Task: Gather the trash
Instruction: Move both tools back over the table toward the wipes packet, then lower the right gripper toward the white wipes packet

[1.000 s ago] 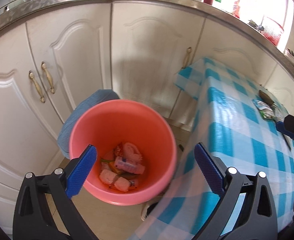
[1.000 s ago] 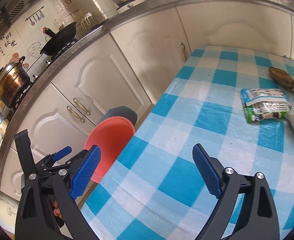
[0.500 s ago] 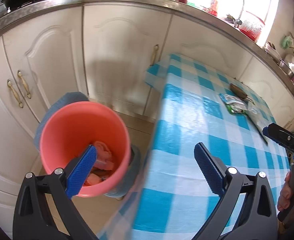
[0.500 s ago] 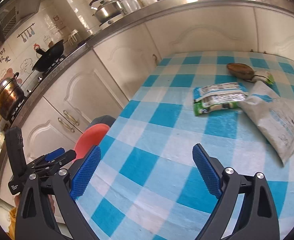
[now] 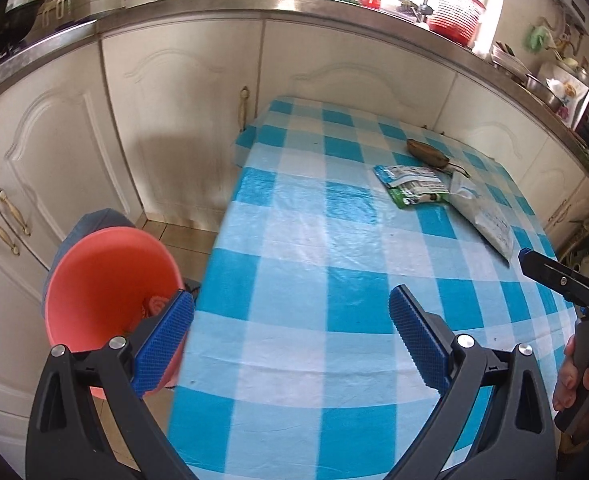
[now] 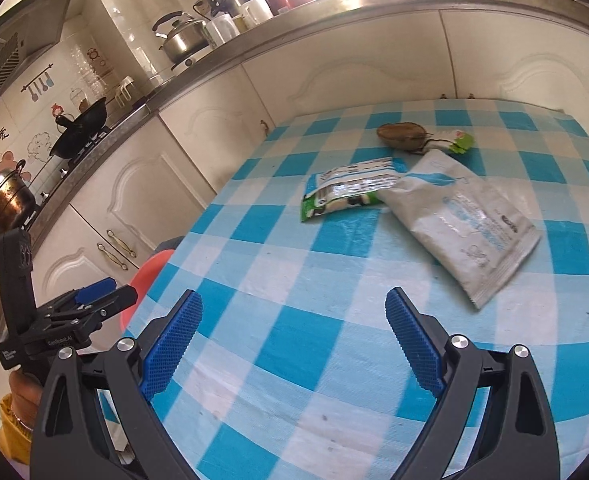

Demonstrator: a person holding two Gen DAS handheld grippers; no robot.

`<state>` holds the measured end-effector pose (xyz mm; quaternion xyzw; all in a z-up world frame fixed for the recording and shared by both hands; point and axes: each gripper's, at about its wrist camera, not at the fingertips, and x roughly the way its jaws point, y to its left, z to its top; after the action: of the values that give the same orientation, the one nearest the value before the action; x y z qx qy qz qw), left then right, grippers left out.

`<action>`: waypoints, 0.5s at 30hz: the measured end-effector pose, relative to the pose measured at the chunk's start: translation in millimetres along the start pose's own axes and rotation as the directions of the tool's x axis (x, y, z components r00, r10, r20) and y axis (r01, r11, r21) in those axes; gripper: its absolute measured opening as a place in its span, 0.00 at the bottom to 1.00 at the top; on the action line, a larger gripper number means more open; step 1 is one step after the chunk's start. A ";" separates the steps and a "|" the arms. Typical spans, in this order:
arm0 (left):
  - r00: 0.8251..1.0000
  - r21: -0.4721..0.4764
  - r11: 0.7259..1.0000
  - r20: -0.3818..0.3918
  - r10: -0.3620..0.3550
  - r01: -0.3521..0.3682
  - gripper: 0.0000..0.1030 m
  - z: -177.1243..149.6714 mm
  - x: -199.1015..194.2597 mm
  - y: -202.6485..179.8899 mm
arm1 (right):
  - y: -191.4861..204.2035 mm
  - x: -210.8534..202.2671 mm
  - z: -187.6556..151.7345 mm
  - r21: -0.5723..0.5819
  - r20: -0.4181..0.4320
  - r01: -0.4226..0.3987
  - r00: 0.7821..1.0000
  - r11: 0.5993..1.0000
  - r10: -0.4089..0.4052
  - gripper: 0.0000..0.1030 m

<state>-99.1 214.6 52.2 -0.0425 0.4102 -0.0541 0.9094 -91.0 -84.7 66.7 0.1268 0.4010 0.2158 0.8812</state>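
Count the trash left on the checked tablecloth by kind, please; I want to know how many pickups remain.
Flat packets: 2, the green and white packet and the larger white pouch.
Brown husk-like scrap: 1.
Small green and white wrapper: 1, beside the brown scrap.
Total: 4 pieces on the cloth.

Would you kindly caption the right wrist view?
Open right gripper above checked tablecloth, facing white pouch and green wrapper.
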 end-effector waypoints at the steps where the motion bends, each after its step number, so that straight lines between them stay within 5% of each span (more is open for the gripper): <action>1: 1.000 0.008 1.000 -0.001 -0.003 0.003 0.95 0.6 0.6 -4.5 | -4.5 -2.1 -0.5 -0.004 0.004 0.011 1.000 1.000 -0.011 0.89; 15: 0.996 0.091 0.993 -0.045 -0.077 0.081 0.95 12.3 21.2 -58.4 | -74.7 6.2 25.2 -0.116 -0.030 0.189 0.981 0.975 -0.194 0.89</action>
<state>-79.5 154.3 51.7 -0.0153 0.4241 -0.1101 0.8988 -47.3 -148.3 49.3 0.0334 0.4166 0.1545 0.8952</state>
